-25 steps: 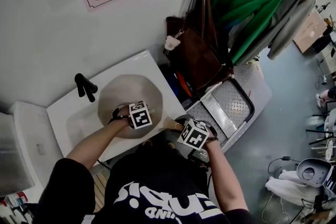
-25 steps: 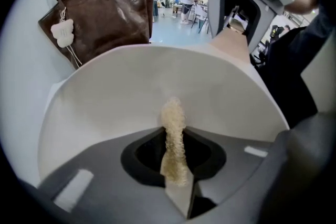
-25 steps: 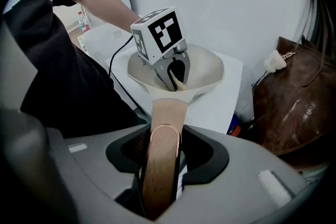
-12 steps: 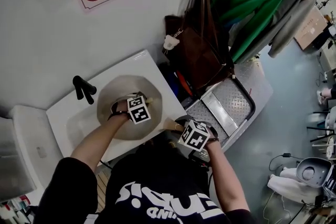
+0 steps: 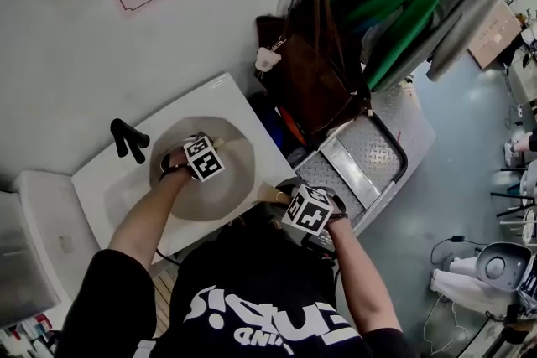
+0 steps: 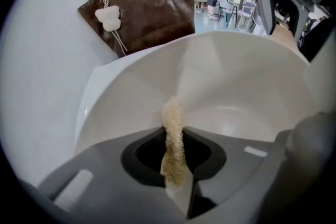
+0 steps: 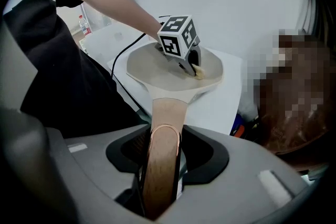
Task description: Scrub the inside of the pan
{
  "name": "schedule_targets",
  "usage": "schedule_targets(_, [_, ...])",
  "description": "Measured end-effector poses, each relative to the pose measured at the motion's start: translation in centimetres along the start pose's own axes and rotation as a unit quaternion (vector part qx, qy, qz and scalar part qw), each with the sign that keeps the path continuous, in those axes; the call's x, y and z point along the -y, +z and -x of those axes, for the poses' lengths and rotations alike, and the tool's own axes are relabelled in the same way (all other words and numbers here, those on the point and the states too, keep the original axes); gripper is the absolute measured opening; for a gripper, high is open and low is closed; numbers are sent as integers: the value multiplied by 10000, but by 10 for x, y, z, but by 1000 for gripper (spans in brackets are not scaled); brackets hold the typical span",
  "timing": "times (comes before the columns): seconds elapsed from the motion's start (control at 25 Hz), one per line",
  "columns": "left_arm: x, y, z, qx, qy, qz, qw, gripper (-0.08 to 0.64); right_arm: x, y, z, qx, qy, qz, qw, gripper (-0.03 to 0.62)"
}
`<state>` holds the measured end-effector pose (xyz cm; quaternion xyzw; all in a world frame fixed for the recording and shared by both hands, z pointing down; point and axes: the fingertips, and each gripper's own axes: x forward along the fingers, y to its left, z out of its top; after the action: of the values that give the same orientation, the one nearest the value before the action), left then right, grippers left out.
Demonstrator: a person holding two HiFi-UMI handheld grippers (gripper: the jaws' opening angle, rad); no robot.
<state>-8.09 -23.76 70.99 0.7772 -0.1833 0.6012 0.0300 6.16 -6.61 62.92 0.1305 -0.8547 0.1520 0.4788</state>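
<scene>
Pan held by its handle, scrubber inside.
The right gripper (image 7: pixel 157 186) is clamped on the wooden handle (image 7: pixel 167 113). At 12 o'clock the beige pan (image 7: pixel 152 73) lies over the white sink (image 7: pixel 220 105), and there the left gripper (image 6: pixel 176 176) pinches a loofah scrubber (image 6: pixel 171 123) at the pan's far wall.

The pan (image 5: pixel 225 190) lies on the sink (image 5: pixel 228 96), to the right of the tap (image 5: pixel 127 138). A handbag (image 5: pixel 310 88) hangs further right, behind.
</scene>
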Motion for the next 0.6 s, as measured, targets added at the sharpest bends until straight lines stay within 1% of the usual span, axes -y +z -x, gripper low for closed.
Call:
schedule_targets(0.28, [-14,-30,6,-326,186,38,9993,58,0,2,0,20,2,51,10000,176])
schedule_targets(0.6, [-15,-57,14,-645,239,227,9974,58,3,1,-1,17,-17,80,10000,175])
